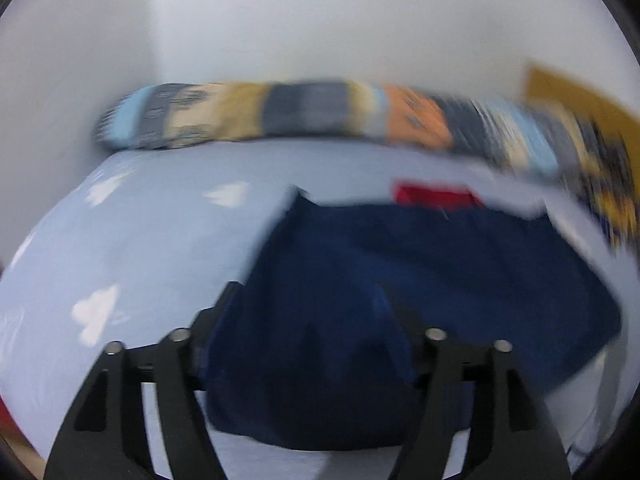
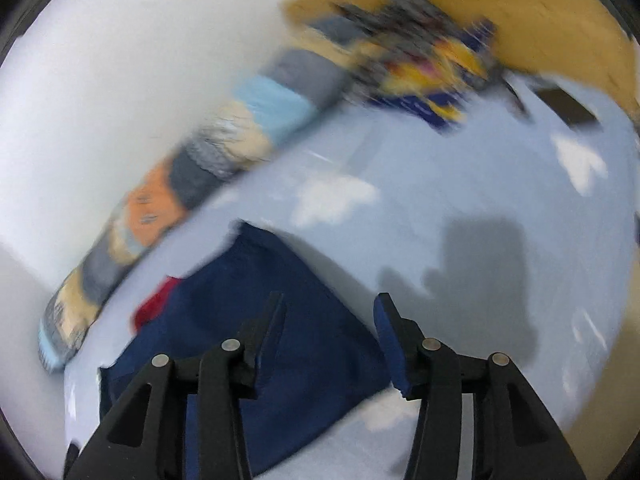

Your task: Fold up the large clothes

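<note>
Beyond navy garment (image 1: pixel 420 280), patchwork bolster (image 1: pixel 304 114) lines bedsheet (image 1: pixel 132 240).

Navy garment (image 1: pixel 420 280) on pale-blue sheet (image 1: pixel 140 240) with white clouds; multicoloured patchwork bolster (image 1: pixel 280 116).

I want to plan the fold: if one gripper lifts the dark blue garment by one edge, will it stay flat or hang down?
The dark blue garment lies limp on the bed sheet, so it probably droops. Its creased, uneven edges suggest soft cloth, likely bunching when pushed.

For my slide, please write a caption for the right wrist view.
Open right gripper above a dark navy garment on a light blue cloud-print bedsheet.
</note>
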The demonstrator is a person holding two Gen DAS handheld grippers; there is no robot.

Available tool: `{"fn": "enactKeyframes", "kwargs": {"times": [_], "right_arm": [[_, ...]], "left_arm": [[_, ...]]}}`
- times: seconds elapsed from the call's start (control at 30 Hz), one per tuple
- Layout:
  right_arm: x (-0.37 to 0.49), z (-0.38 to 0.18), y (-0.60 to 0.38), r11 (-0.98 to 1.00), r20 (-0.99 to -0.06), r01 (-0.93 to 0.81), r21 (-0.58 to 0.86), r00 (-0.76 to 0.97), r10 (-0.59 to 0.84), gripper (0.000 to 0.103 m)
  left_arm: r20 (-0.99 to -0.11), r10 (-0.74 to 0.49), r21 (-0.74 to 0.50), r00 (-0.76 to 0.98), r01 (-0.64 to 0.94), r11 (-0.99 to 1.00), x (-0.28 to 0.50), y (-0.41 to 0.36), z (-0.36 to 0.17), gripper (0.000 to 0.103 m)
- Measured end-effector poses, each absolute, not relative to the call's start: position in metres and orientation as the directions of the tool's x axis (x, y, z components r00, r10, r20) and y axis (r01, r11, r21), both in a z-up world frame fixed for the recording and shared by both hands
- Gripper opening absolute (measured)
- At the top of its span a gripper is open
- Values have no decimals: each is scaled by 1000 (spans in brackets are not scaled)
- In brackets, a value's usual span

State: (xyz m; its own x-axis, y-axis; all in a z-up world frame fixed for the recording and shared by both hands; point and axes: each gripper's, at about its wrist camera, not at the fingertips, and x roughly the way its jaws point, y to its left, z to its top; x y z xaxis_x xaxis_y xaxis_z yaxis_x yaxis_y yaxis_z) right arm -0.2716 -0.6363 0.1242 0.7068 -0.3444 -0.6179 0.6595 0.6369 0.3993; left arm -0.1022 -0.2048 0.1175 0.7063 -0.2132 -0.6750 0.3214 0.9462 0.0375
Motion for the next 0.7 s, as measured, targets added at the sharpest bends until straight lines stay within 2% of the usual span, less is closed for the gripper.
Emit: {"fn": "enactKeyframes", "kwargs": {"times": [0.1,0.17,0.23,0.3,0.37,0.43,0.5,0.53,0.57,0.6,0.7], "right_arm": [[-221,118,-600,831,-640,425,358,760,-113,54],[-184,95,-564,905,-716,298,302,698,10,51],[-162,77,-538,924,-740,219,312,666,92,50],[-146,69,-514,945,-744,140,297,654,137,51],[-135,66,-492,973,-751,73,219,649,120,52],[-125,56,-488,974,-752,62,219,647,128,53],[-116,42,-499,963,-792,112,246,596,132,46],[-111,33,-509,956,-822,157,249,555,124,39],[-110,28,-524,942,-836,202,268,535,123,13],[-112,28,-537,926,-841,241,290,525,127,1],[-126,31,-587,857,-847,402,322,527,70,1]], "left_arm": [[-755,-190,88,627,384,919,-92,-229,91,69],[-797,-200,57,570,399,915,-86,-233,79,69],[-814,-200,54,546,413,909,-85,-235,73,69],[-815,-178,84,551,418,905,-90,-241,71,69],[-829,-123,138,545,412,901,-92,-242,60,69],[-857,-82,149,509,396,906,-88,-239,49,75],[-874,-82,110,478,360,927,-84,-224,44,85],[-879,-73,102,471,336,936,-81,-218,44,85],[-882,-59,104,468,316,943,-78,-213,45,85],[-882,-50,106,469,299,948,-76,-208,46,85],[-877,-12,124,481,250,960,-72,-196,51,85]]}}
